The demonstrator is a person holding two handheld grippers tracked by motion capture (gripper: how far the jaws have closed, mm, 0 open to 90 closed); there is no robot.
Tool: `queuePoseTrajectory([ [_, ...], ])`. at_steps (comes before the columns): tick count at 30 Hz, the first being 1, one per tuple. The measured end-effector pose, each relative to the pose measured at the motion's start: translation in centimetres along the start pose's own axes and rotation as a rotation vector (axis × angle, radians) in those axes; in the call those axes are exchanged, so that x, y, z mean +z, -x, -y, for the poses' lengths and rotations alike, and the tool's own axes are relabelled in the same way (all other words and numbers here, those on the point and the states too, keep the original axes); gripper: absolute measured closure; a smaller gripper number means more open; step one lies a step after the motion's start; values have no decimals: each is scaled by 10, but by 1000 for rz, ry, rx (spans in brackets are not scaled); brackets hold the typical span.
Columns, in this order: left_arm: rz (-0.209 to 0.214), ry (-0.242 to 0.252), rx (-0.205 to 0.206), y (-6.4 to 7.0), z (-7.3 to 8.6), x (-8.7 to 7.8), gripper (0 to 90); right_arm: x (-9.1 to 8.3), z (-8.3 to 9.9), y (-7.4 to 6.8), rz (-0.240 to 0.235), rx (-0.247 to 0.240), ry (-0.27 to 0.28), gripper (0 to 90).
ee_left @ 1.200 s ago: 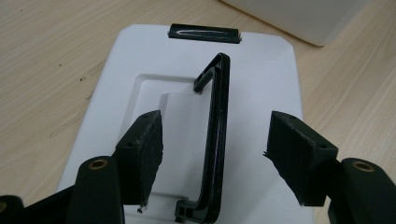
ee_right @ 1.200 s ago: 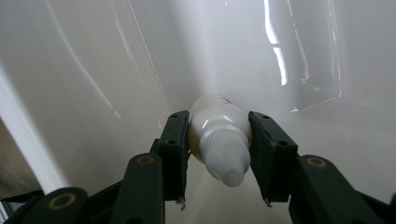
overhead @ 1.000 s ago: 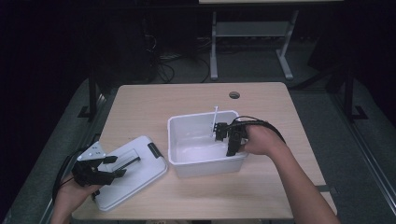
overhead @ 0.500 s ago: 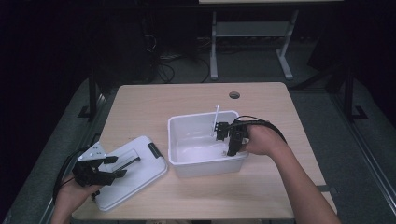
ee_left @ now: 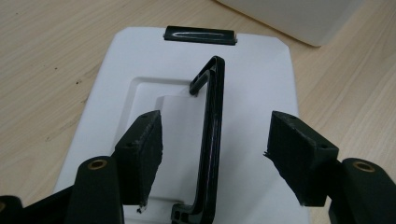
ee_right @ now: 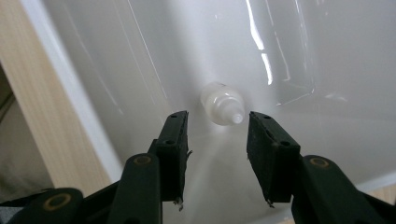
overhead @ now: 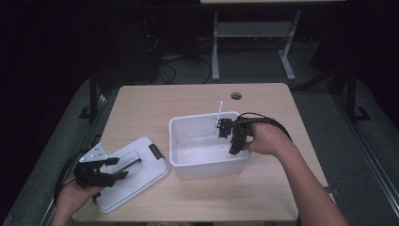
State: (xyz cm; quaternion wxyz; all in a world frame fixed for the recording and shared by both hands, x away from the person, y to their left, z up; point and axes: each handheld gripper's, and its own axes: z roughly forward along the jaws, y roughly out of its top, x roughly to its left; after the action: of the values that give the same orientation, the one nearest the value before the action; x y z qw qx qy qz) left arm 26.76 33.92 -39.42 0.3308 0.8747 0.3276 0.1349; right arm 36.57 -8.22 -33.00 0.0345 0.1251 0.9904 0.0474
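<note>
Nothing moved since earlier frames; both claws parked same spots. Left claw (ee_left: 212,154) released, jaws wide, straddling black handle (ee_left: 210,140) of lid (overhead: 134,176) at table (overhead: 188,101) front-left edge. Right claw (ee_right: 217,140) released inside bin (overhead: 179,132), jaws flanking white bottle (ee_right: 222,103), no contact seen. Bottle body foreshortened, hard to make out. Free table behind bin. Count: 1 bin, 1 lid, 1 bottle.

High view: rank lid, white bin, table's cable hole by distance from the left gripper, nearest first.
From the left gripper:
1. Lid, directly under its jaws, front-left of the table.
2. White bin, mid-table, to the lid's right.
3. Cable hole, far edge, right of centre.
</note>
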Motion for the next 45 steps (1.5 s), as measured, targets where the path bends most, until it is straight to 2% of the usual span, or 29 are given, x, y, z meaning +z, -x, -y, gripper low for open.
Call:
queuePoseTrajectory([
  [3,-1,1,0,0,0,0,351,-7,0,-1,13,-9,-2,578],
  [12,-3,-1,6,1,-1,0,350,-30,8,-5,36,7,18,579],
  [25,-3,-5,3,1,-1,1,350,-44,26,-7,53,39,34,571],
  [35,-3,-9,3,1,-1,3,349,-54,46,-9,73,70,58,553],
  [39,-1,-4,2,1,-1,3,346,-55,62,-11,76,101,77,540],
  [45,0,-12,2,2,-1,4,345,-53,79,-13,83,121,87,521],
])
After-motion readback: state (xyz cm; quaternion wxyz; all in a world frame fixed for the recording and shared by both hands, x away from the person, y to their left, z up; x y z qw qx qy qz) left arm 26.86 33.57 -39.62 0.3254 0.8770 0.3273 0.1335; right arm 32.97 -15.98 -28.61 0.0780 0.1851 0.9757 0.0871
